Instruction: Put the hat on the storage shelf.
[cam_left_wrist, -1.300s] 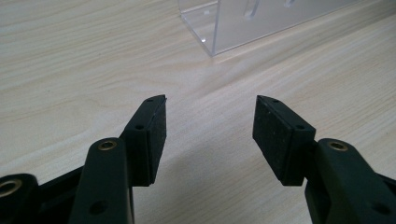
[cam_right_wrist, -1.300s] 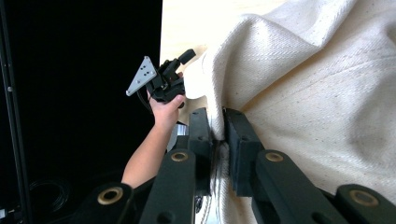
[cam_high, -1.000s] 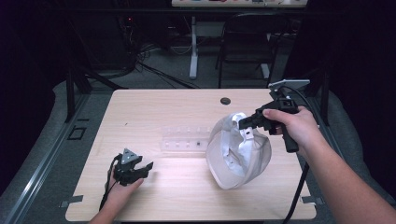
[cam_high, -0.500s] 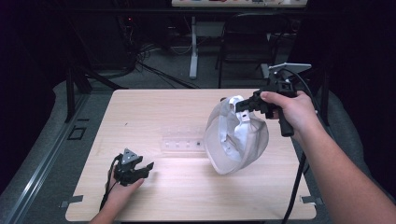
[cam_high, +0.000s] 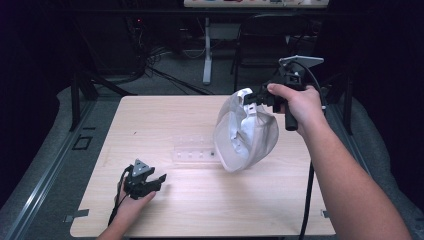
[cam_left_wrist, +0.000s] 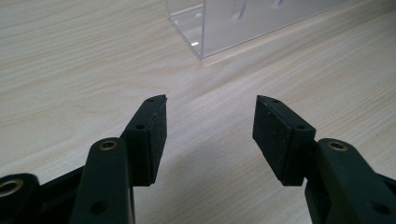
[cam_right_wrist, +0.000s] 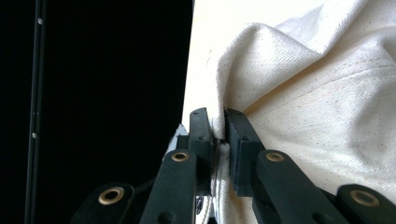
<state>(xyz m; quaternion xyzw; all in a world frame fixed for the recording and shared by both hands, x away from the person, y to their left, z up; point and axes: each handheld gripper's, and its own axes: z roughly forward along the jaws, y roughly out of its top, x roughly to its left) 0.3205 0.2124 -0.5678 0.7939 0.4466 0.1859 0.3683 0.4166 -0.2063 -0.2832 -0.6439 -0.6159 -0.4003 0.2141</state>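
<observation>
Above the wooden bench (cam_high: 150, 125) your right hand-held gripper (cam_high: 255, 99) clamped the rim of the white cloth cap (cam_high: 247, 132) hanging in the air, while your left hand-held gripper (cam_high: 156, 180) rested wide open near the clear plastic tray (cam_high: 192, 154).

A cream cloth bag (cam_high: 247, 135) hangs crumpled, lifted above the table's right half.

A dim lab or workshop is showing here: loose cables (cam_high: 165, 75) are trailing over grey flooring beyond the right claw (cam_high: 248, 102), beside a black chair (cam_high: 260, 45) and bare wooden table (cam_high: 150, 120).
</observation>
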